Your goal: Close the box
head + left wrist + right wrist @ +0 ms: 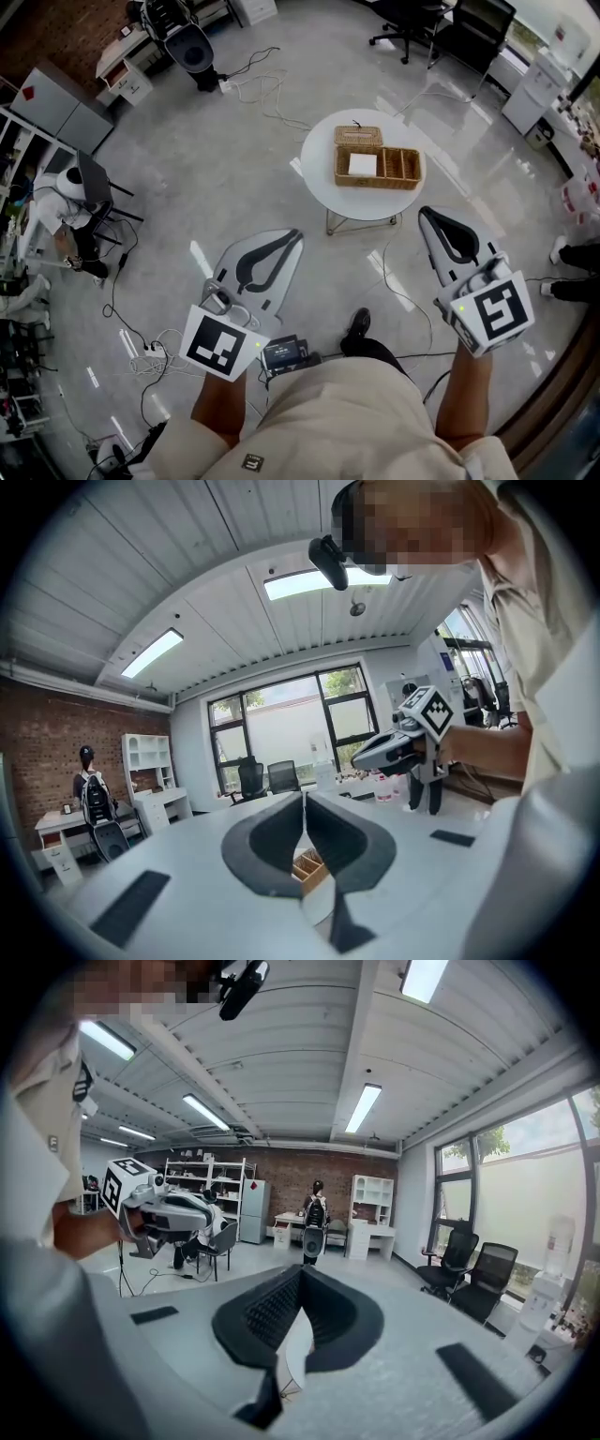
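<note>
A wicker box [377,165] stands on a small round white table [323,178], with its lid [358,136] folded back at the far side. Inside are several compartments, one with a white item [362,164]. My left gripper [296,234] hovers over the floor, short of the table and to its left. Its jaws are shut and empty. My right gripper [425,214] hangs just off the table's near right edge, also shut with nothing in it. In the left gripper view, a corner of the box [307,866] shows under the closed left gripper [305,799]. In the right gripper view, the right gripper [300,1271] points across the room.
Cables [253,80] trail over the grey floor. Black office chairs [412,28] stand beyond the table, and a white cabinet [534,89] is at the far right. Another person's shoes [565,272] are at the right edge. A desk with a chair [89,202] is at the left.
</note>
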`<act>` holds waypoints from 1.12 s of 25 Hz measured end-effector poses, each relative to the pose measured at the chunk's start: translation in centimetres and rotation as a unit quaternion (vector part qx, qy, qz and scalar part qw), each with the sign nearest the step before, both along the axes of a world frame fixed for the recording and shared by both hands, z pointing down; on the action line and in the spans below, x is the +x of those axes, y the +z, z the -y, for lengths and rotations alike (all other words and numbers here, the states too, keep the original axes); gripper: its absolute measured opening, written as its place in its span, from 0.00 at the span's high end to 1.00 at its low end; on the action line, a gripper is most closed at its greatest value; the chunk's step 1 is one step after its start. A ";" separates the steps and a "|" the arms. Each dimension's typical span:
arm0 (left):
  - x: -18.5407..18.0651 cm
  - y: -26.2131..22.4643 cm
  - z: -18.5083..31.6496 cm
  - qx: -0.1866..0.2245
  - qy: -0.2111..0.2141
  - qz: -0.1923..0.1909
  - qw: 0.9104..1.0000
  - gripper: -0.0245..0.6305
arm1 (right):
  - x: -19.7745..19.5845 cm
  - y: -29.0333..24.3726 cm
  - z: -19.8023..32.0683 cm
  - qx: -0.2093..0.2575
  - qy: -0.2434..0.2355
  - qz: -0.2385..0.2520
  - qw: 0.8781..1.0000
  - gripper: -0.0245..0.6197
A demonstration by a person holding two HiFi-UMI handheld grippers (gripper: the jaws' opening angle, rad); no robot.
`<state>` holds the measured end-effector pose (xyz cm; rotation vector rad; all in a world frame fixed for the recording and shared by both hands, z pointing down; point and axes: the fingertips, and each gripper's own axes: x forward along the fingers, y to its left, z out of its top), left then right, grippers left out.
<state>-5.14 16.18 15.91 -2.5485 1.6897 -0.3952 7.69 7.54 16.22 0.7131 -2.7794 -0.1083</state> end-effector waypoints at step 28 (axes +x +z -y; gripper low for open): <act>7.4 -0.8 11.9 0.006 0.048 0.033 0.998 0.94 | 6.6 0.2 9.4 -0.013 0.027 0.029 0.999 0.97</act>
